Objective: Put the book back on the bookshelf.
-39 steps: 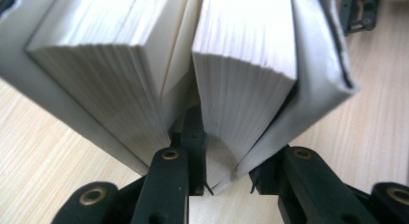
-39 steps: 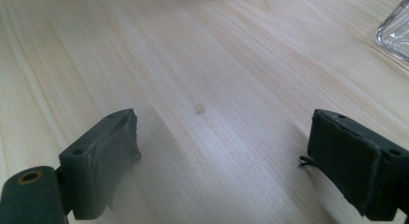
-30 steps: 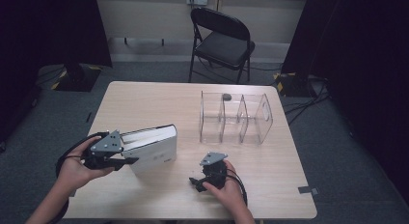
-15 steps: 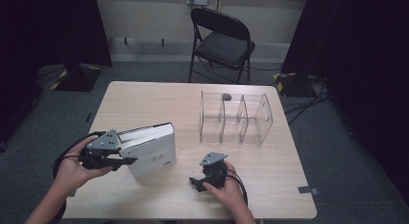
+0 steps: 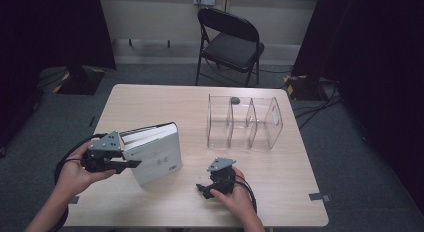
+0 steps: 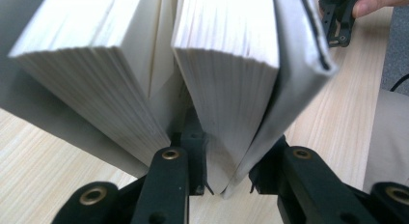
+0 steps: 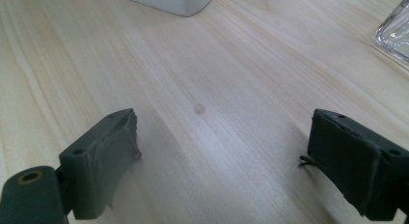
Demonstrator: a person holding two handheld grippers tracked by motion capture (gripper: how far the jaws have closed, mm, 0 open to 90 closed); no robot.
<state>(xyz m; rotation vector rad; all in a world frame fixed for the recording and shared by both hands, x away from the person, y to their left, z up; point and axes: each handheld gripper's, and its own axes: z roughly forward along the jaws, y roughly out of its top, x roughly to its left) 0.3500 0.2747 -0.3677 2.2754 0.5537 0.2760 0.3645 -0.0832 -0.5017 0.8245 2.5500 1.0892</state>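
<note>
Left gripper (image 5: 131, 164): at the near left of the bench, held in the person's left hand (image 5: 75, 173); its fingers pinch a book.
Grip detail: in the left gripper view one finger (image 6: 166, 185) sits between the pages and the other (image 6: 308, 180) outside the cover, so they clamp one cover and a block of pages at the lower edge.
Book (image 5: 155, 154): white, thick, raised at a tilt above the near left part of the bench, page edges fanned into two blocks.
Right gripper (image 5: 204, 189): near the front edge, right of the book and apart from it, in the person's right hand (image 5: 235, 197).
Right fingers: spread wide, nothing between them; bare wood beneath in the right gripper view.
Bench (image 5: 165, 99): pale wood.
Rack (image 5: 245, 123): clear plastic with upright dividers, far right part of the bench, well apart from both grippers.
Chair (image 5: 230, 39): dark folding chair on the floor beyond the bench.
</note>
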